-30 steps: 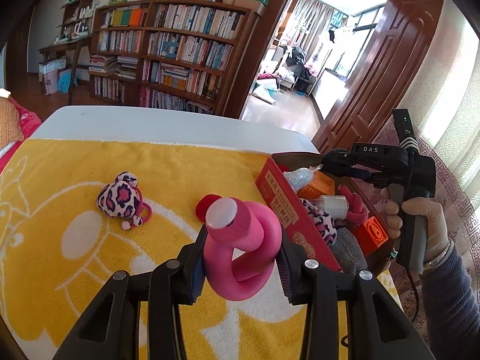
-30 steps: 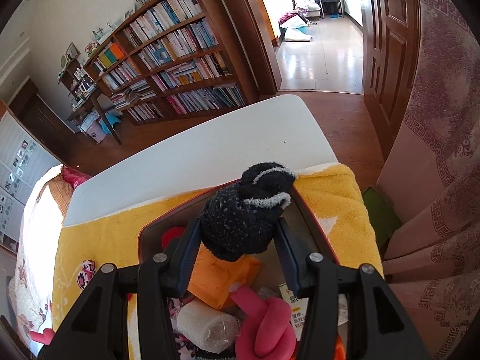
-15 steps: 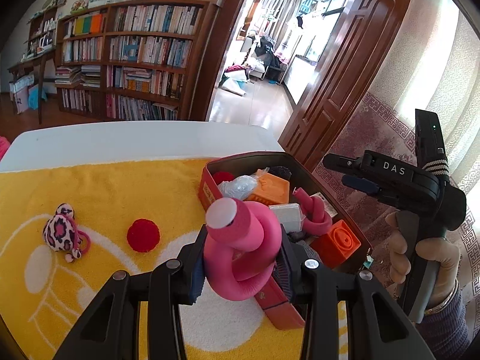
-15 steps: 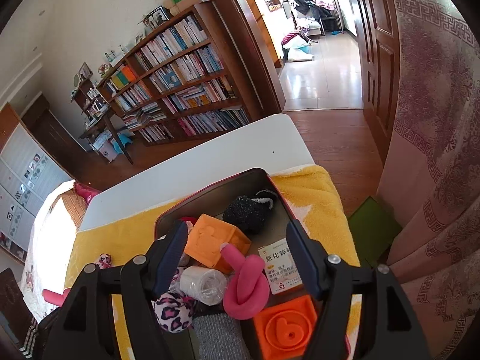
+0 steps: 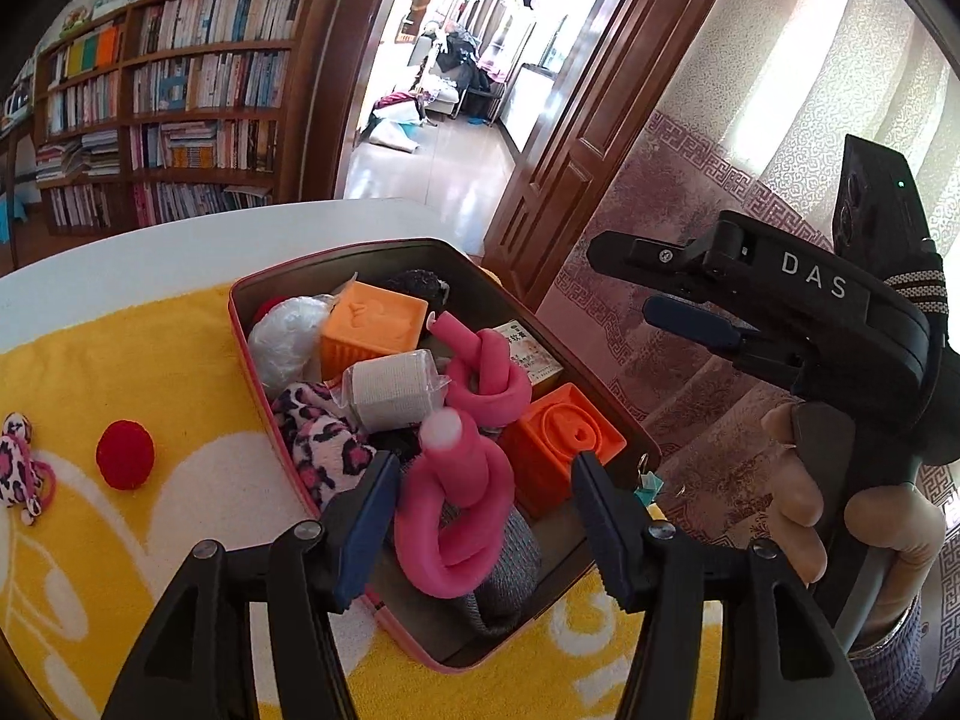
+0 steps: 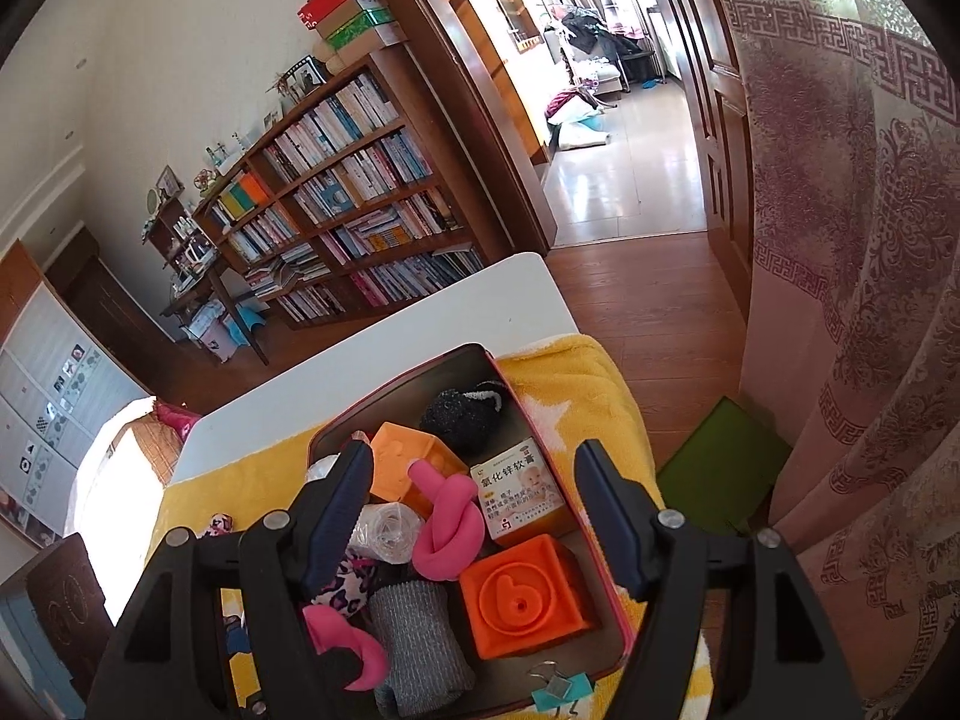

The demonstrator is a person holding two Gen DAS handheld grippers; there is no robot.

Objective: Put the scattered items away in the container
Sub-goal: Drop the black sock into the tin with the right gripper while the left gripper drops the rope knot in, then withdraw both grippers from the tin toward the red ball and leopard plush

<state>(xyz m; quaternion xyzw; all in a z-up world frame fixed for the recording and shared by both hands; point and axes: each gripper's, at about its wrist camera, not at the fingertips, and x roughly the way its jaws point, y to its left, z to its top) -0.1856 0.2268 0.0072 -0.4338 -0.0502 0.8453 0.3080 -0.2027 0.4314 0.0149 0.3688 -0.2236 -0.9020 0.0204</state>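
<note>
A red-rimmed tin (image 5: 237, 324) on a yellow towel holds several items: orange cubes, a wrapped roll, a leopard plush, a grey sock and a knotted pink foam curler. My left gripper (image 5: 483, 519) is open over the tin's near end, and a second pink foam curler (image 5: 456, 516) lies between its fingers on the grey sock, free of both pads. My right gripper (image 6: 474, 510) is open and empty above the tin (image 6: 612, 594); a black sock (image 6: 462, 417) lies at the tin's far end. The right gripper also shows in the left wrist view (image 5: 690, 294).
A red pompom (image 5: 125, 454) and a small leopard plush (image 5: 18, 468) lie on the yellow towel (image 5: 120, 360) left of the tin. A teal binder clip (image 6: 558, 690) sits at the tin's near corner. The table's right edge drops to the floor by a curtain (image 6: 870, 360).
My left gripper carried the pink curler right over the tin and opened, leaving it on the grey sock. My right gripper let the black sock drop into the tin and rose.
</note>
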